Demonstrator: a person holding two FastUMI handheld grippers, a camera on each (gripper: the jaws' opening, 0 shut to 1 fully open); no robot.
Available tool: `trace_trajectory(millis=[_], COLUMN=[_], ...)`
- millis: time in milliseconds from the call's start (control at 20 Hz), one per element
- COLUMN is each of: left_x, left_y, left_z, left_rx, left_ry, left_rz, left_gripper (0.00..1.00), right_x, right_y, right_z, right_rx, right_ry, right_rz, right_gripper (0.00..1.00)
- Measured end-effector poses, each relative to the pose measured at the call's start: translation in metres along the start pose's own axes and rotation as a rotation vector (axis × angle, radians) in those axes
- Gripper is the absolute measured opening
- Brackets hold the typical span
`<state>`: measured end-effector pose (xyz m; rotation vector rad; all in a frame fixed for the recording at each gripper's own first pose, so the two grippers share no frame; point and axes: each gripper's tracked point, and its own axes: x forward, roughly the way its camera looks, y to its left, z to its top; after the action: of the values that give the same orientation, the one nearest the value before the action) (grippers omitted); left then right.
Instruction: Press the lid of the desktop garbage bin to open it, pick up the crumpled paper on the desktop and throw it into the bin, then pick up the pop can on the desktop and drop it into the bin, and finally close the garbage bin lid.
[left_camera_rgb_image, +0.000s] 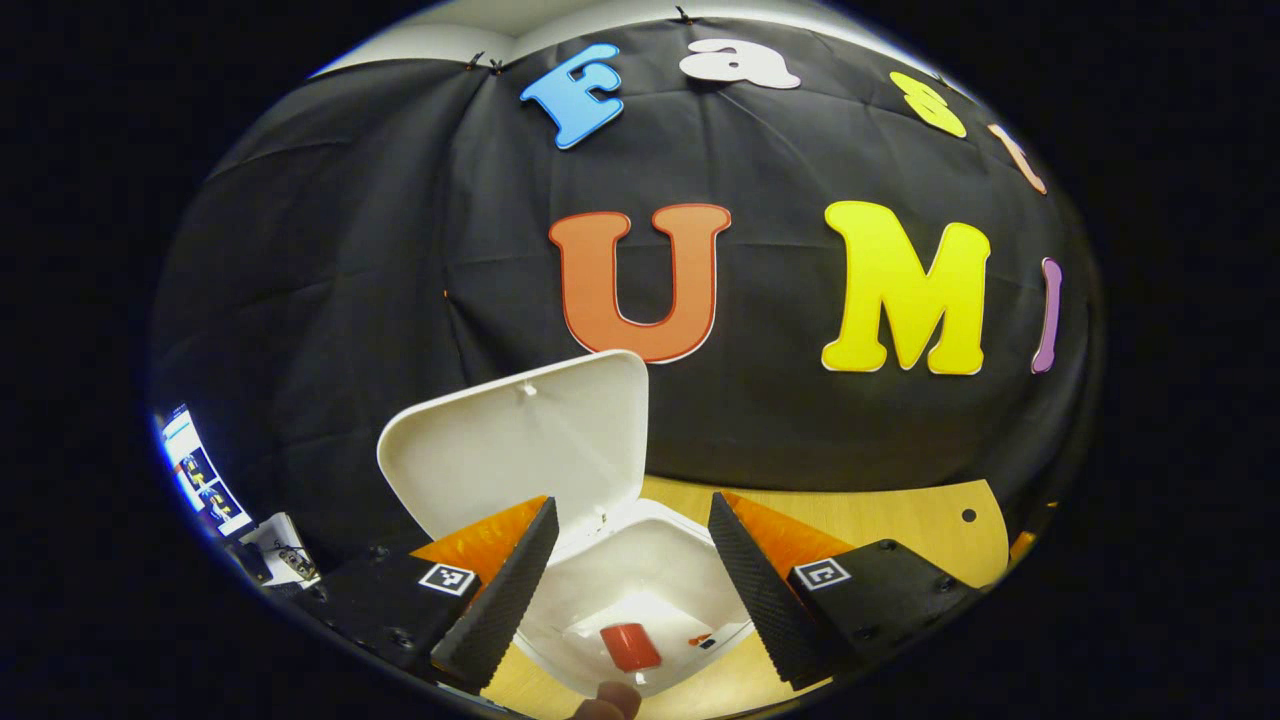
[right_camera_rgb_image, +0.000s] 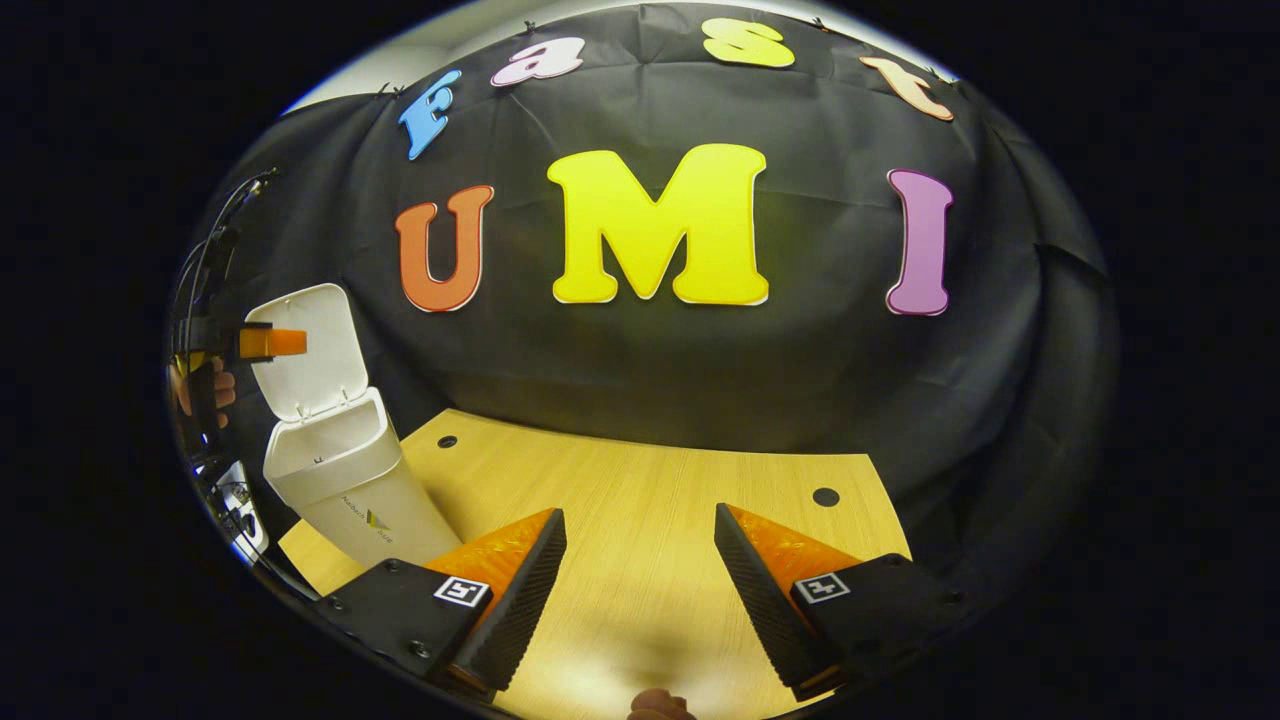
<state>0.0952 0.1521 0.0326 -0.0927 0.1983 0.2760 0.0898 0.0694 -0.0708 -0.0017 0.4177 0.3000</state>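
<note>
wood desktop (right_camera_rgb_image: 640, 540), bin (right_camera_rgb_image: 340, 490) lid (left_camera_rgb_image: 520, 440) up, pop can (left_camera_rgb_image: 630, 646) inside. left gripper (left_camera_rgb_image: 632, 580) over it, right gripper (right_camera_rgb_image: 640, 590) both spread, empty. next probably: push lid shut.

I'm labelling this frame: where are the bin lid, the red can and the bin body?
lid (left_camera_rgb_image: 520, 440): left gripper view, middle of its raised underside.
can (left_camera_rgb_image: 630, 647): left gripper view, its side, lying inside the bin.
bin (right_camera_rgb_image: 350, 490): right gripper view, front wall.
</note>
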Motion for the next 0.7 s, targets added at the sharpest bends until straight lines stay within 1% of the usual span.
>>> trace_trajectory(millis=[150, 200, 350, 500, 700], left_x=[-0.002, -0.001, 0.012, 0.03, 0.053], left_y=[0.004, 0.009, 0.029, 0.061, 0.083], left_z=[0.036, 0.048, 0.076, 0.093, 0.094], left_rx=[-0.028, -0.037, -0.085, -0.119, -0.182], left_ry=[-0.054, -0.071, -0.098, -0.114, -0.078], left_rz=[0.015, 0.032, 0.084, 0.156, 0.196], left_gripper=[0.99, 0.99, 0.99, 0.98, 0.99], right_x=[-0.001, -0.002, -0.003, -0.004, -0.003], right_y=[-0.001, -0.002, -0.003, -0.005, -0.014], right_z=[-0.006, -0.009, -0.017, -0.024, -0.028], right_rx=[-0.006, -0.01, -0.002, 0.002, 0.001], right_ry=[0.01, 0.016, 0.026, 0.04, 0.041], right_rz=[0.003, 0.002, -0.002, -0.006, -0.031], right_gripper=[0.94, 0.93, 0.95, 0.95, 0.95])
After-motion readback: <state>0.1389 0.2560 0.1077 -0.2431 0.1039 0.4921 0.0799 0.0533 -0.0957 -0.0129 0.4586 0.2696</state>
